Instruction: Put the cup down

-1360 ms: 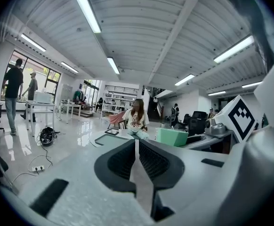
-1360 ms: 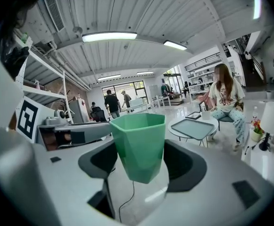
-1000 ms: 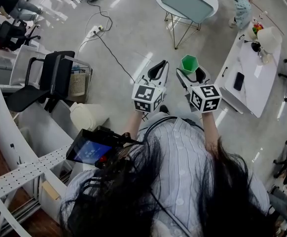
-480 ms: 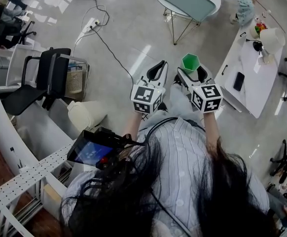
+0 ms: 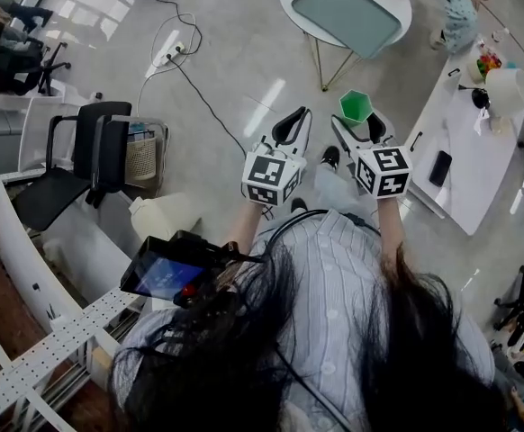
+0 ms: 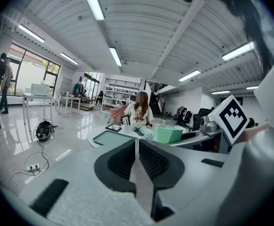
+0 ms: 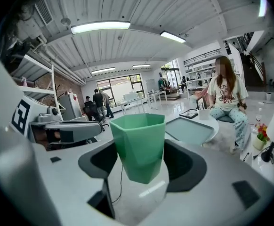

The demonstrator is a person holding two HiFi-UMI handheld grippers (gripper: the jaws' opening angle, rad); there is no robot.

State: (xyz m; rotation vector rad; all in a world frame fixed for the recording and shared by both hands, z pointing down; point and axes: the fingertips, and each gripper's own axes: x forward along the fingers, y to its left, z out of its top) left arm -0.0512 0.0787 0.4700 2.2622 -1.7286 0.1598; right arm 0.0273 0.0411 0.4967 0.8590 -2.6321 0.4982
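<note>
A green faceted cup (image 5: 355, 106) (image 7: 139, 144) is held upright in the air, high over the floor, with my right gripper (image 5: 363, 122) (image 7: 141, 173) shut on its lower body. Its mouth faces up and looks empty. My left gripper (image 5: 289, 129) (image 6: 138, 161) hangs just left of it at the same height, jaws pressed together with nothing between them. In the left gripper view the cup (image 6: 169, 134) shows to the right, beyond the jaws.
A round white table (image 5: 347, 12) with a teal inset stands ahead. A long white desk (image 5: 465, 142) with a phone (image 5: 440, 168) and a lamp lies right. A seated person (image 7: 225, 100) is beyond the round table. Black chairs (image 5: 82, 156) and a floor cable (image 5: 190, 70) are left.
Both grippers and the cup have kept their pose relative to each other. The head view has shifted, so the round table and long desk sit slightly differently in frame.
</note>
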